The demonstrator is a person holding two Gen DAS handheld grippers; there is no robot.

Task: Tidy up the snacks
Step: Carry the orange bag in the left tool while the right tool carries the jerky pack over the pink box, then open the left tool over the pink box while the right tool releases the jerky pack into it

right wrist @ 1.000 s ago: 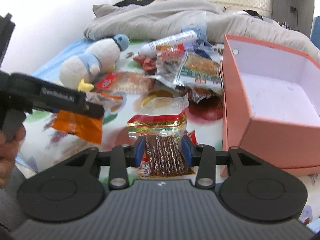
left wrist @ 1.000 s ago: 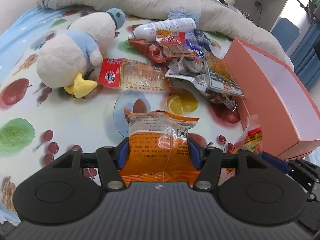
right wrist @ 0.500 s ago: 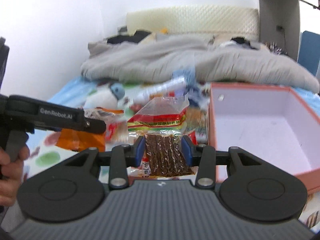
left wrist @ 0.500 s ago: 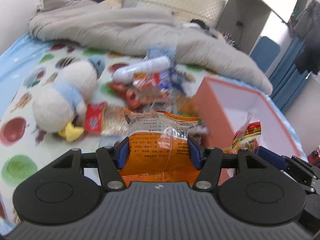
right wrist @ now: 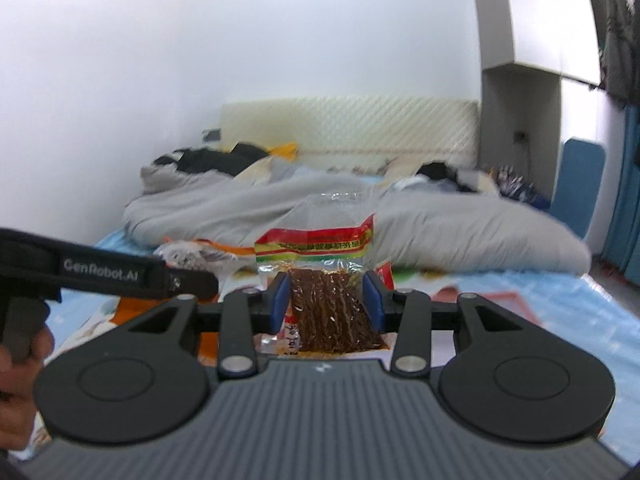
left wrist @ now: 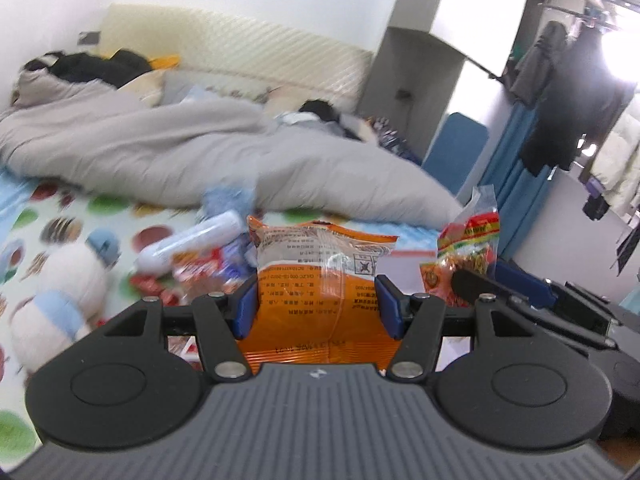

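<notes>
orange snack packet [left wrist: 320,288] stands upright between the blue pads [left wrist: 245,309] of the left tool [left wrist: 316,306], which is clamped on its sides, in the left wrist view. the packet's clear printed top rises above the fingers. beyond it on the fruit-print bed sheet [left wrist: 60,216] lie a white bottle [left wrist: 192,240] and a blurred heap of red snack wrappers [left wrist: 188,272], with a white and blue plush toy [left wrist: 64,280] at the left. a grey duvet [left wrist: 200,152] is bunched across the bed behind them. at the right, a second packet with a red and yellow header [left wrist: 468,256] sits in the right tool.

in the right wrist view, the right tool [right wrist: 326,300] is clamped on a clear packet of brown strips [right wrist: 328,308], whose red and yellow band stands above the pads. the left tool [right wrist: 120,272] reaches in from the left, a hand [right wrist: 20,360] on its grip, its orange packet [right wrist: 132,306] partly hidden behind it. the grey duvet [right wrist: 440,224] and a cream headboard [right wrist: 348,128] fill the background
</notes>
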